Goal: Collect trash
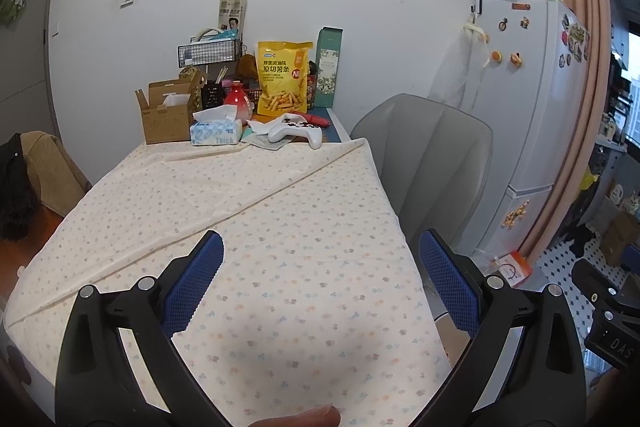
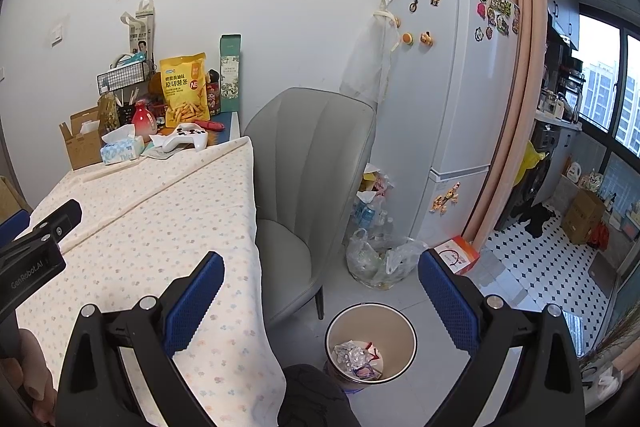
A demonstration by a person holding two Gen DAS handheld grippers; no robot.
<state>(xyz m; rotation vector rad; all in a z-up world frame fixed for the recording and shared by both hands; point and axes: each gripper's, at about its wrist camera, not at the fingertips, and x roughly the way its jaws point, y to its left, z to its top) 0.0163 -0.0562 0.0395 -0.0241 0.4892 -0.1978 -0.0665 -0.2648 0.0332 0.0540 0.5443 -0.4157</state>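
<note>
Tablecloth [image 1: 280,227] bare | tissue box [image 1: 216,135] "Thick" | left gripper [image 1: 320,279], right gripper [image 2: 320,291] spread, empty

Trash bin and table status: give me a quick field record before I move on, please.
trash bin: on floor beside grey chair, open top, wrappers inside
table: near part covered by floral cloth, nothing lying on it
far end clutter: tissue box, white game controller, yellow snack bag, cardboard box
left gripper: open, holding nothing
right gripper: open, holding nothing
</note>
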